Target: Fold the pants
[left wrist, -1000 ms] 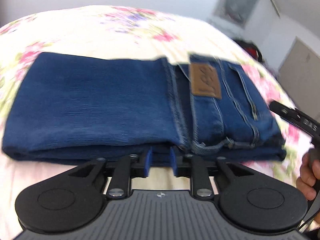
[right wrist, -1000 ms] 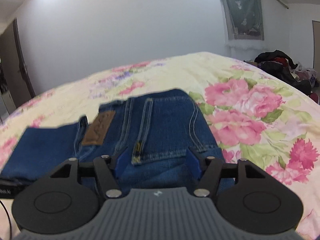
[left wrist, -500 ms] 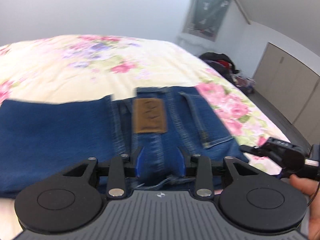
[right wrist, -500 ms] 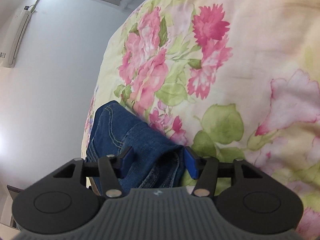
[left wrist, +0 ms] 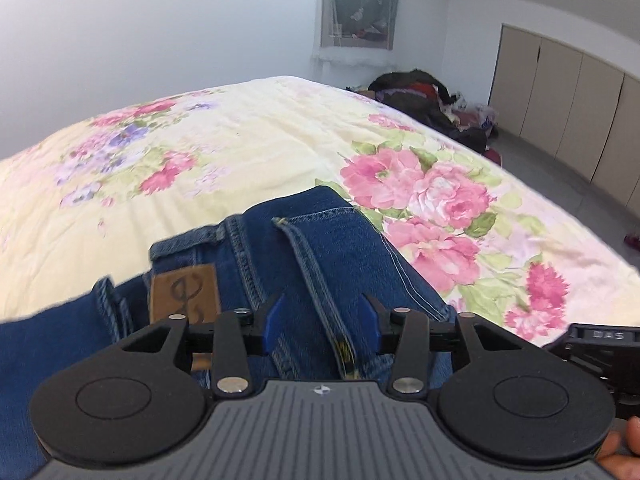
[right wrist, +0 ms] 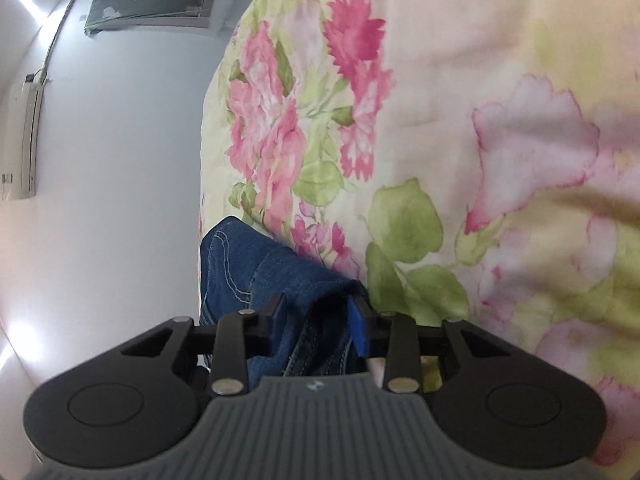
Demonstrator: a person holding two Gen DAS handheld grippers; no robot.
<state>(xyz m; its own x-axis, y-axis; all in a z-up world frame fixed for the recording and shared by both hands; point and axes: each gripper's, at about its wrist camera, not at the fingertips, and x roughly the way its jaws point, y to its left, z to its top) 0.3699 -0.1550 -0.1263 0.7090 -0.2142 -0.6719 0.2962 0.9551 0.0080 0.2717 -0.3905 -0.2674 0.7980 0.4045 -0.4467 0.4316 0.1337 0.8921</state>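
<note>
Since half a second ago your left gripper [left wrist: 320,322] has spread its blue pads wider and swung right along the pants [left wrist: 320,264], so the brown leather patch [left wrist: 185,298] that sat centred between the fingers now lies off to the left, partly behind the left linkage. Your left jaws stand wide over the waistband end of the denim, with a belt loop [left wrist: 316,280] running up between the pads; whether the pads touch the cloth cannot be told. Your right gripper [right wrist: 318,326] is rolled on its side, as it was half a second ago, but its pads have closed in and now pinch a bunched corner of the jeans [right wrist: 272,268]. Those folded pants lie on the floral bedspread [left wrist: 248,136], near the pink roses at its right side. Your other device shows at the right edge of the left wrist view, with a fingertip [left wrist: 632,440] on it.
</note>
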